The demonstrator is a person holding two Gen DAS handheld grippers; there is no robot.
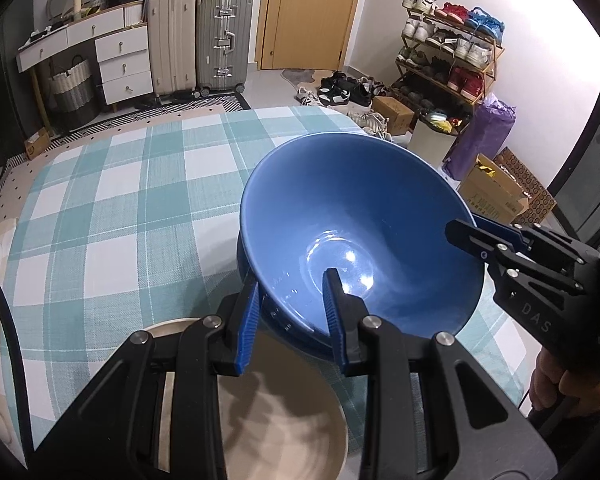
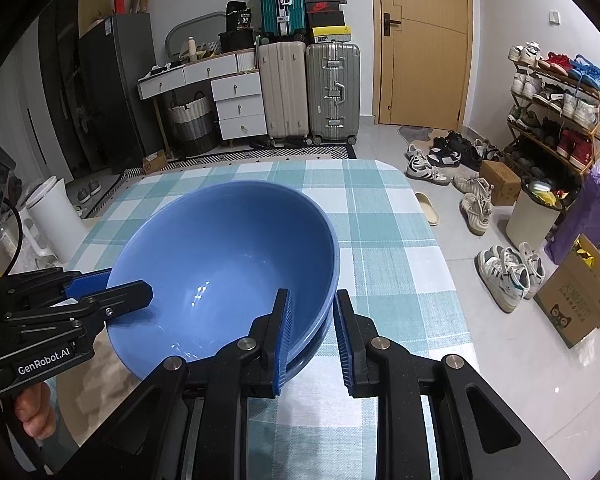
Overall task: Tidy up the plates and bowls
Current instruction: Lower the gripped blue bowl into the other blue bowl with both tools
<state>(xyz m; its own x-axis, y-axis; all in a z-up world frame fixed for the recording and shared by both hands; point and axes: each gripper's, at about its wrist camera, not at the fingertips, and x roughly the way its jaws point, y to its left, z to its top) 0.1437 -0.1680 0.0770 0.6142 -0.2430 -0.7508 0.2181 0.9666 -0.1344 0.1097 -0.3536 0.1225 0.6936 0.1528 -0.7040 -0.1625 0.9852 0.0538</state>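
A blue bowl (image 1: 352,216) (image 2: 220,256) hangs tilted just over the checked tablecloth (image 1: 112,216) (image 2: 384,236). It is nested in a second blue bowl (image 1: 296,330) (image 2: 326,320), of which only a rim shows. My left gripper (image 1: 291,276) (image 2: 128,280) is shut on the near rim, one finger inside and one outside. My right gripper (image 2: 312,292) (image 1: 466,226) is shut on the opposite rim the same way. Whether the pads also pinch the lower bowl I cannot tell. A beige plate (image 1: 284,420) lies under my left gripper.
The table's right edge drops to a floor with shoes (image 2: 476,208), cardboard boxes (image 2: 580,300) and a white bin (image 2: 534,216). Suitcases (image 2: 308,88) and white drawers (image 2: 236,104) stand beyond the far edge. A hand (image 1: 556,380) holds the right gripper's handle.
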